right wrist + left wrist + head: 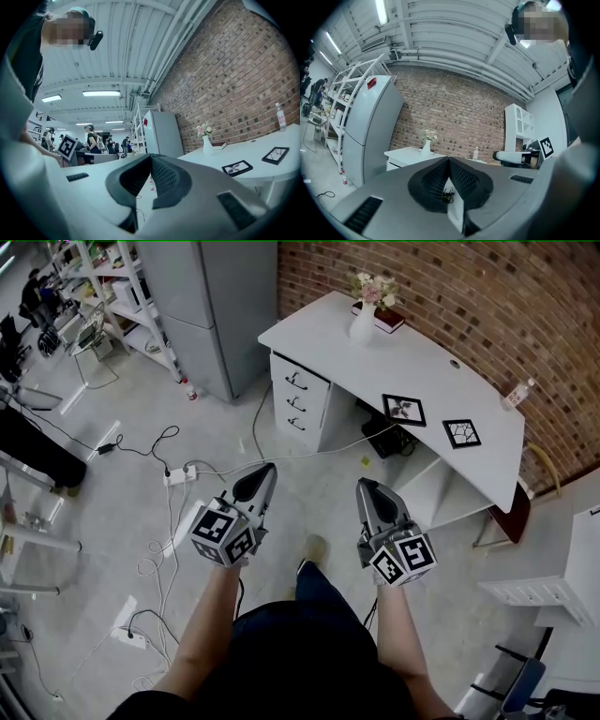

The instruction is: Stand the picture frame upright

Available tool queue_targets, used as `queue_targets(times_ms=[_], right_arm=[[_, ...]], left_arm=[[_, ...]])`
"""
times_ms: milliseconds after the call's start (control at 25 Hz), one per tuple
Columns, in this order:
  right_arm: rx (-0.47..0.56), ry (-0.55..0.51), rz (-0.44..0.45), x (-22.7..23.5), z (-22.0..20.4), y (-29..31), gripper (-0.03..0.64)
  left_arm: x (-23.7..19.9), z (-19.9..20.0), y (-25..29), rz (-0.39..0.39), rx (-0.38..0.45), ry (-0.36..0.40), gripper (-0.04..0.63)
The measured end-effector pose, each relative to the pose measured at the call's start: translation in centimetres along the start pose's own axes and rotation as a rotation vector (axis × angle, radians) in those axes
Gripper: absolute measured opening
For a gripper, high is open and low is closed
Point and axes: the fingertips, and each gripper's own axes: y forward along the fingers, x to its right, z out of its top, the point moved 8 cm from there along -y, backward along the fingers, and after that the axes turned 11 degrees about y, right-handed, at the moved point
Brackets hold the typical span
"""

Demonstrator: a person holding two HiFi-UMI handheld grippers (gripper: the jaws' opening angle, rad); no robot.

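Note:
Two black picture frames lie flat on the white desk [441,381]: one [404,410] near its front edge and another [461,433] to its right. The right gripper view shows them as the nearer frame [237,168] and the farther frame [275,155]. My left gripper [264,472] and right gripper [361,486] are both shut and empty, held level over the floor short of the desk. The left gripper [449,160] points at the desk's left end; the right gripper [151,157] points along the desk's front.
A white vase of flowers [366,315] and a book [382,319] stand at the desk's far end, a bottle [517,393] at its right by the brick wall. Drawers [298,399] sit under the desk. Cables and a power strip [178,474] lie on the floor left.

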Motion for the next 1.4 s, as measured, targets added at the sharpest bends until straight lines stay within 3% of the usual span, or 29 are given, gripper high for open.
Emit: queue_targets(times_ms=[800, 1400], right_arm=[[-0.061, 0.037, 0.002, 10.9, 1.8, 12.0, 0.003], [-0.082, 0.089, -0.083, 21.1, 2.1, 14.6, 0.003]], left_arm=[[-7.8, -0.8, 13.6, -0.004, -0.019, -0.036, 0.0], [-7.3, -3.2, 25.9, -0.135, -0.091, -0.03, 0.002]])
